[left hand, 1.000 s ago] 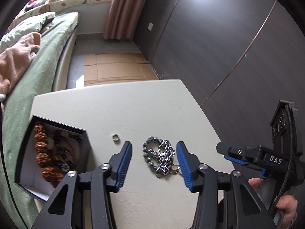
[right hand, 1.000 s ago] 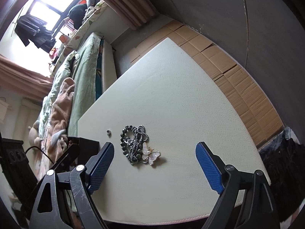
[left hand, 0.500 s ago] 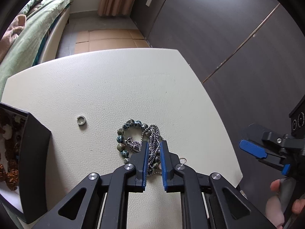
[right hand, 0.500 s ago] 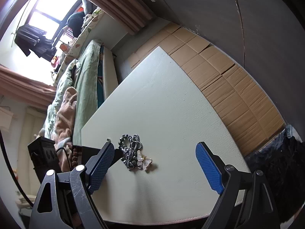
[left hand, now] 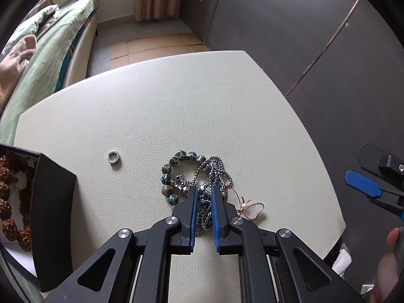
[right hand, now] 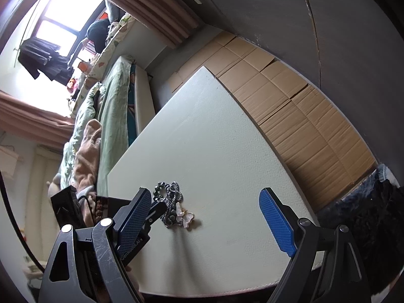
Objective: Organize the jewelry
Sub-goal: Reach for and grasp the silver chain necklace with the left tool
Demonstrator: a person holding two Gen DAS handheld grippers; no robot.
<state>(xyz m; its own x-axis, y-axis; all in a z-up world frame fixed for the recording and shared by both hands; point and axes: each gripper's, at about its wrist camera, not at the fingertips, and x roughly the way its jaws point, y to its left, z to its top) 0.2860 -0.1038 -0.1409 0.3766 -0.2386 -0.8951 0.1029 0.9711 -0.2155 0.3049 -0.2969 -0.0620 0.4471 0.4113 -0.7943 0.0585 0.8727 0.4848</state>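
Observation:
A tangle of jewelry lies on the cream table: a silver ball chain, a blue-green bead bracelet and a white butterfly pendant. My left gripper is shut on the silver chain at table level. A small silver ring lies apart to the left. A black jewelry box holding brown bead strands stands at the left edge. My right gripper is open and empty, to the right of the pile, above the table's near edge.
A bed with green bedding runs along the table's left side. Cardboard sheets cover the floor beyond the table. A dark wall stands to the right. The table's right edge is close to the pendant.
My left gripper moved forward over the pile and closed from wide open onto the silver chain. The right gripper stayed open and drifted slightly.

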